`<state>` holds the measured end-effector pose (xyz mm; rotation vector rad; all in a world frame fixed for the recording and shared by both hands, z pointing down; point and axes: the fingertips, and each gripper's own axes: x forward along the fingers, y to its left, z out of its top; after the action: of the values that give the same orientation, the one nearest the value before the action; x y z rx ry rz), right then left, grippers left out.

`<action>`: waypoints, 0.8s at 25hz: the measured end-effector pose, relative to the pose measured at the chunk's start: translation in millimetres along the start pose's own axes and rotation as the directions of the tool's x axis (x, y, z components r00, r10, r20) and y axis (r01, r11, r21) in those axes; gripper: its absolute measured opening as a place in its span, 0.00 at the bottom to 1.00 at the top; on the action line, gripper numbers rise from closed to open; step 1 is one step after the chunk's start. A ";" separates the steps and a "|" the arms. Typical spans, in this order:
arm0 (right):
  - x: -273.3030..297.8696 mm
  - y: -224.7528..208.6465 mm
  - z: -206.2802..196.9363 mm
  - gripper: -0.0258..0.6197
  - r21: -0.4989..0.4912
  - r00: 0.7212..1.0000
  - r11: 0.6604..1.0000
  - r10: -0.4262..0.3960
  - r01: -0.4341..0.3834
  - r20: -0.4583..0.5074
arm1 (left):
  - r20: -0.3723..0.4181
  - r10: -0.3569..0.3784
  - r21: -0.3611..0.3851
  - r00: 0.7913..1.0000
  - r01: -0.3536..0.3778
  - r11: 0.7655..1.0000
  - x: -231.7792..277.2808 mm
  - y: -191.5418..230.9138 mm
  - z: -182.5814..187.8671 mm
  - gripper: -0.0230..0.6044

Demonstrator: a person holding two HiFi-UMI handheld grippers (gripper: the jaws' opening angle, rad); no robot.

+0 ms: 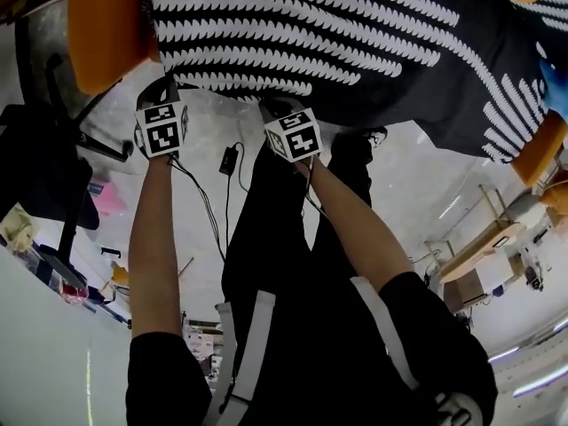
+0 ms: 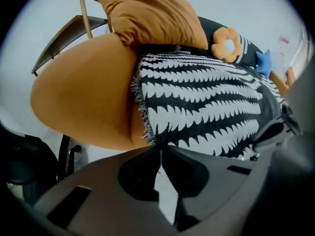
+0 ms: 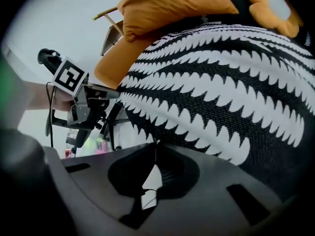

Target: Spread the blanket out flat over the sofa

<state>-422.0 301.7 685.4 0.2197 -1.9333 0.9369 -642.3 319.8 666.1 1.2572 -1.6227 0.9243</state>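
A black blanket (image 1: 355, 34) with white toothed stripes lies draped over the orange sofa (image 1: 106, 25), and its lower edge hangs over the sofa's front. My left gripper (image 1: 169, 87) is at the blanket's fringed left corner (image 2: 145, 134), its jaws shut with the fringe pinched at their tips (image 2: 158, 149). A little further right along the same hem, my right gripper (image 1: 273, 106) is shut on the edge (image 3: 156, 142). The blanket (image 3: 221, 82) fills most of the right gripper view, where the left gripper (image 3: 83, 107) also shows at the left.
An orange cushion (image 2: 152, 16) rests on the sofa's arm, with a flower-shaped cushion (image 2: 226, 44) and a blue star (image 2: 264, 62) further back. A black office chair (image 1: 44, 167) stands to the left. A cable (image 1: 229, 158) lies on the floor, and wooden furniture (image 1: 479, 238) stands at the right.
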 end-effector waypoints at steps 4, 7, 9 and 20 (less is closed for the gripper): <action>14.5 41.3 -4.7 0.07 0.025 0.999 0.999 0.040 -0.040 -0.017 | -0.017 0.017 0.012 1.000 -0.017 1.000 -8.8 28.0 -5.2 0.09; 14.7 48.5 1.3 0.09 0.046 0.999 0.998 0.052 -0.052 0.006 | -0.035 0.037 -0.001 0.999 -0.037 0.999 -9.2 39.8 -4.9 0.09; 6.8 40.8 6.8 0.32 0.023 0.997 0.998 0.066 -0.067 0.037 | -0.028 0.063 -0.078 0.998 -0.065 0.995 -8.6 41.3 -3.0 0.09; -115.0 -154.4 -16.0 0.46 0.187 0.914 0.932 -0.348 0.312 0.208 | 0.106 -0.114 -0.262 0.988 0.139 0.955 6.3 -65.7 20.7 0.49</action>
<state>-271.6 180.8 676.3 0.7559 -1.9579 0.8562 -582.9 284.4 667.7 1.2096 -1.6526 0.5532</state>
